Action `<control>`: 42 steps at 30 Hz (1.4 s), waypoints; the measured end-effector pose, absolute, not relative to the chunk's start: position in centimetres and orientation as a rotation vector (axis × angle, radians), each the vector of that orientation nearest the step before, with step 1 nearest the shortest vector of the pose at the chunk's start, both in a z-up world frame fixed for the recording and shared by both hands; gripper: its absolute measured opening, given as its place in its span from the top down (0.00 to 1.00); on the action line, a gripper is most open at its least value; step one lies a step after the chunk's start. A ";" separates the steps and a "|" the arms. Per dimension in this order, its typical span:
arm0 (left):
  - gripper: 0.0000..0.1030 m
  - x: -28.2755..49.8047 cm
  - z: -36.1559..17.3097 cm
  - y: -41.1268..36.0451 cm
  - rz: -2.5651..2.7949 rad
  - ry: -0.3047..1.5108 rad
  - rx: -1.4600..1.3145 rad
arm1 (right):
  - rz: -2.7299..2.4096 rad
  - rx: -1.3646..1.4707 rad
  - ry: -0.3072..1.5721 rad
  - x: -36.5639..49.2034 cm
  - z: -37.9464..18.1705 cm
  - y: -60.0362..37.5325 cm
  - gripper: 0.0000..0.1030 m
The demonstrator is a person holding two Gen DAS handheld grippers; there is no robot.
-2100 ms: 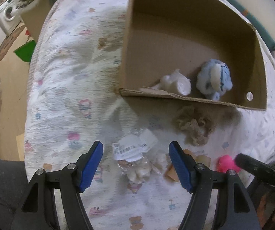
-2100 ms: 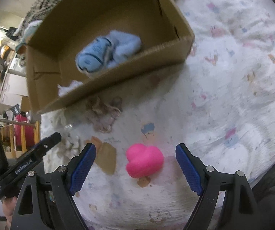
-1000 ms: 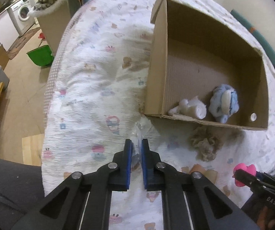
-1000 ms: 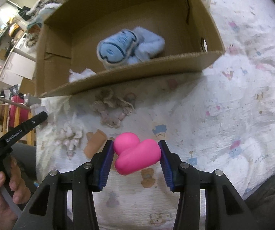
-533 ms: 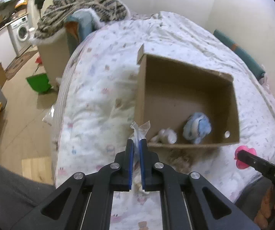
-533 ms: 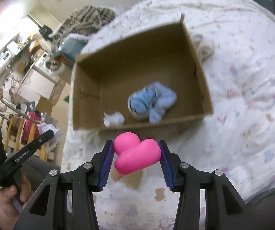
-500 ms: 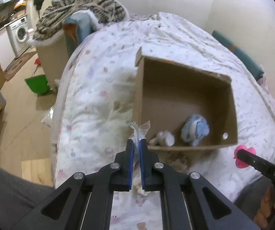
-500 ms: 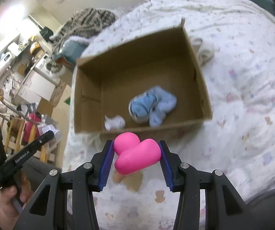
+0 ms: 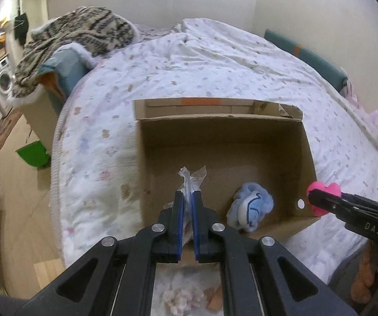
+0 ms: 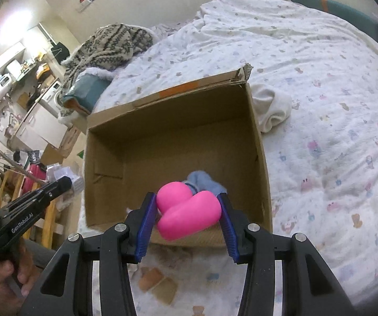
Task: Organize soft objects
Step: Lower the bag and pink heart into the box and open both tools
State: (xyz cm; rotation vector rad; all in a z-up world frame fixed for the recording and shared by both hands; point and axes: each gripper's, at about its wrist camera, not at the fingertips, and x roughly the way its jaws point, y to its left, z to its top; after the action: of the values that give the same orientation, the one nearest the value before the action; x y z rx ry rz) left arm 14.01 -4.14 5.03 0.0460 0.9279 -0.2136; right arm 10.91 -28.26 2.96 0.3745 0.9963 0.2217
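Observation:
An open cardboard box (image 9: pixel 223 131) lies on the bed; it also shows in the right wrist view (image 10: pixel 173 121). A blue plush toy (image 9: pixel 252 206) lies inside it near the front wall. My left gripper (image 9: pixel 186 200) is shut on a clear plastic bag (image 9: pixel 192 176) and holds it above the box's front left part. My right gripper (image 10: pixel 186 210) is shut on a pink heart-shaped soft toy (image 10: pixel 189 210) over the box's front edge; this toy shows at the right in the left wrist view (image 9: pixel 323 189). The blue plush (image 10: pixel 202 181) is partly hidden behind it.
A white bedspread (image 9: pixel 215 60) with small prints covers the bed. A white cloth (image 10: pixel 273 108) lies beside the box's right wall. A striped blanket (image 9: pixel 75 34) is piled at the bed's far left. A fluffy cream item (image 9: pixel 181 296) and a brown piece (image 10: pixel 157 284) lie before the box.
Both grippers have moved forward toward the box with their loads. The bag now hangs over the box interior and the pink heart is over the front edge.

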 end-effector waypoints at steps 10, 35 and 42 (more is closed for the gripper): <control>0.94 16.1 0.1 -5.8 -0.195 0.963 0.085 | 0.215 0.400 1.055 12.4 -0.6 -28.1 0.52; 0.94 17.2 -3.9 -7.1 -0.248 1.049 0.099 | 0.213 0.329 1.136 13.2 -3.2 -26.7 0.52; 0.94 17.4 -3.8 -7.3 -0.242 1.045 0.096 | 0.207 0.337 1.140 13.2 -3.3 -26.9 0.52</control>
State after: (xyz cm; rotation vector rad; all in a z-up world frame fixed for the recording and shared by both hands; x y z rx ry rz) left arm 17.41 -7.29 -3.85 0.0962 1.0447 -0.2423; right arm 13.21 -26.85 -3.27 0.3373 1.1401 0.2071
